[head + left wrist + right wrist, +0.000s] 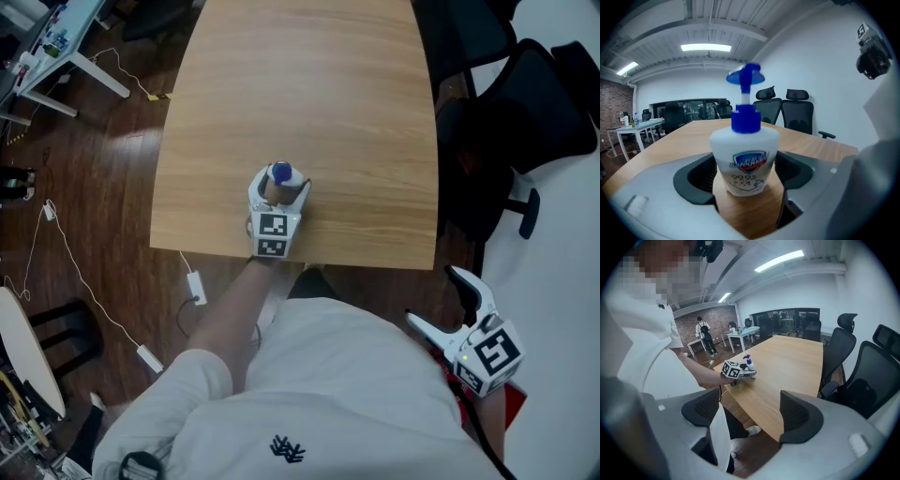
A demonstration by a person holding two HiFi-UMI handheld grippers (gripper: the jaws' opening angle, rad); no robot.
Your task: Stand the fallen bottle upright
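Observation:
A white pump bottle (279, 174) with a blue pump head stands upright on the wooden table (309, 94), close to its near edge. My left gripper (278, 190) reaches in from that edge, with a jaw against each side of the bottle. In the left gripper view the bottle (746, 159) fills the gap between the dark pads (696, 180). My right gripper (436, 298) hangs open off the table at the person's right side, holding nothing. The right gripper view shows its jaws (754, 413) apart, and the bottle (749, 364) and left gripper (736, 372) small in the distance.
Black office chairs (525, 103) stand along the table's right side. Cables and power adapters (141, 356) lie on the dark wooden floor to the left. A white desk (56, 37) is at the far left. A person (701, 331) stands far off.

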